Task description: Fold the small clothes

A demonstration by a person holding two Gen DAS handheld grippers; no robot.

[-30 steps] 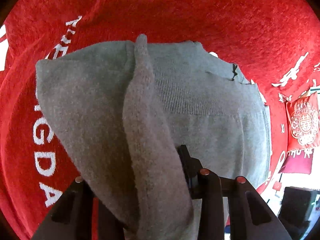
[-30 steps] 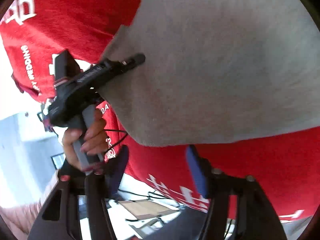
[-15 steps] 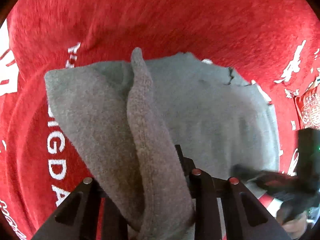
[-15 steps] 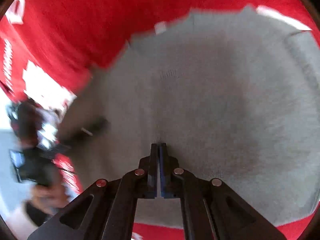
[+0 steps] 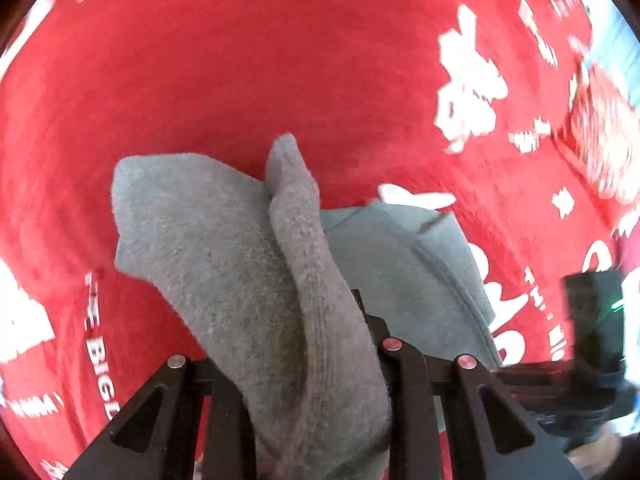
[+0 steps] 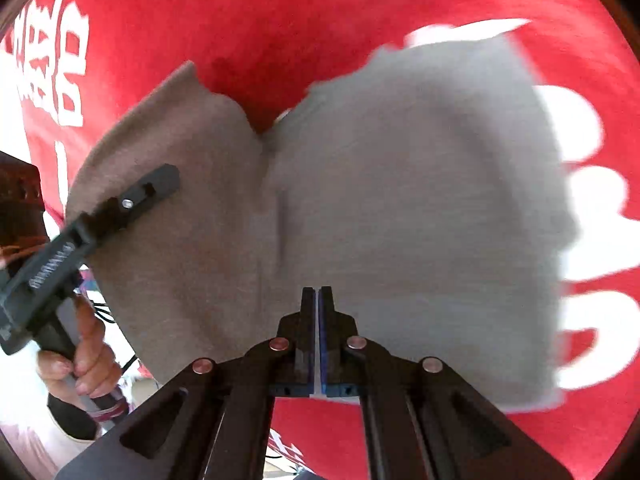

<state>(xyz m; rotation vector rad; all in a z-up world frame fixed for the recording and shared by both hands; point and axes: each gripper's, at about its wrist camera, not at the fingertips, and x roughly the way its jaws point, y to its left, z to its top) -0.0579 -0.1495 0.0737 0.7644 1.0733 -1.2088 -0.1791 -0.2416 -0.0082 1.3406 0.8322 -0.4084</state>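
A fuzzy grey knitted garment (image 6: 400, 220) lies on a plush red blanket (image 6: 280, 20) printed with white lettering. The left gripper (image 5: 304, 360) pinches a thick bunched fold of the garment, lifted off the blanket. The right gripper (image 6: 319, 300), jaws fully together and empty, is over the garment's near edge.

Prob. a home or event room, hard to say for sure

Worktop under both tools is covered w/ a red plush cloth (image 5: 280, 60) printed w/ white lettering (image 6: 48, 52), festive style. Up right of the left tool, a blurred red ornament-like decoration (image 5: 604, 136). Lower left of the right tool, bright room bg w/ cables, too blurred to read.
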